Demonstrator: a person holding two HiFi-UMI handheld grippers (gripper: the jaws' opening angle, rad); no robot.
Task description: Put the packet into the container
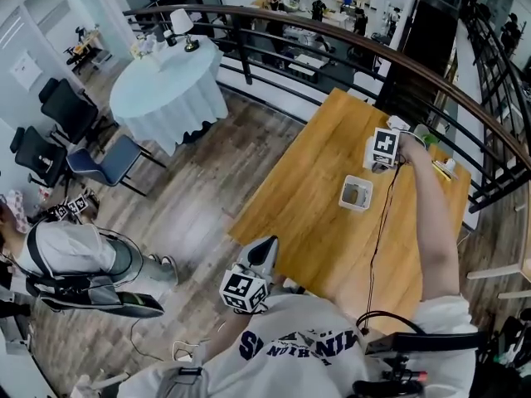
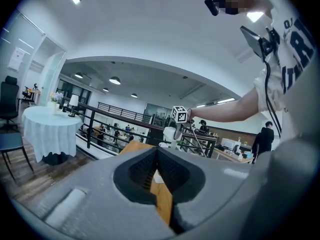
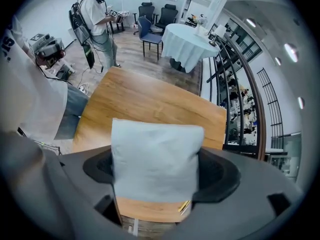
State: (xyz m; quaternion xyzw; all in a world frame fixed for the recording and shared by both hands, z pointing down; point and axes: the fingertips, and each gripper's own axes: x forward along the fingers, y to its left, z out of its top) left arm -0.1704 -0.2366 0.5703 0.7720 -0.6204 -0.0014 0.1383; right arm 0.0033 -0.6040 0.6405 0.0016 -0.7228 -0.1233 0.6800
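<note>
The packet [image 3: 155,154], a pale, plump, pillow-like pouch, sits upright between the jaws of the right hand-held gripper [image 3: 156,166]. The dark pads press on both of its sides, so it is gripped and lifted clear of the wooden surface [image 3: 145,99]. In the head view this right hand-held gripper [image 1: 382,162] points steeply down at the end of an outstretched arm, with its marker cube on top. It hangs over the far part of the surface [image 1: 307,189], close to the railing [image 1: 332,36].

The container [image 1: 355,193], a small white square tub, stands on the surface just on the near side of that hand-held gripper, apart from it. The packet is not in it.

The left hand-held gripper [image 1: 265,247] is held close to the person's body, off the near edge of the surface and over the wooden floor [image 1: 207,181]. In the left gripper view its jaws meet at the tips and nothing is between them [image 2: 158,151].

Across the floor stands a round table with a white cloth [image 1: 166,94] carrying a lamp [image 1: 181,27], with dark chairs [image 1: 66,114] beside it. Another person [image 1: 75,255] stands at the left edge of the head view.
</note>
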